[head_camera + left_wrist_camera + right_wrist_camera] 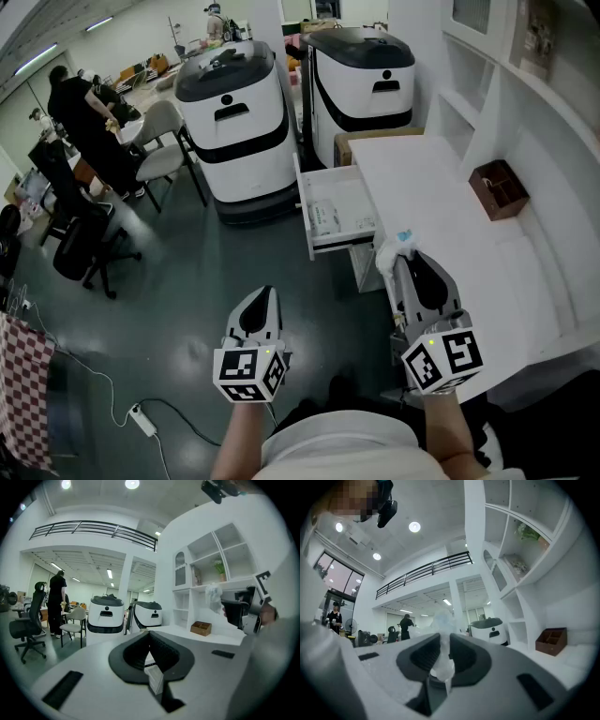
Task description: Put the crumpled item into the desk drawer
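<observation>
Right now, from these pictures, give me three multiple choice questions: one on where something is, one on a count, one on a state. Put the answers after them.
1. Where does the brown wooden box stand?
A. on the floor
B. on the white desk
C. inside the desk drawer

2. How many white-and-black machines stand beyond the desk drawer?
A. one
B. four
C. two

3. What state is the right gripper in?
A. shut on the crumpled item
B. open and empty
C. shut on the brown wooden box

Answers:
1 B: the head view shows the box on the desk top, near the back.
2 C: two stand side by side past the open drawer.
3 A: in the right gripper view, the jaws pinch the crumpled white item.
</observation>
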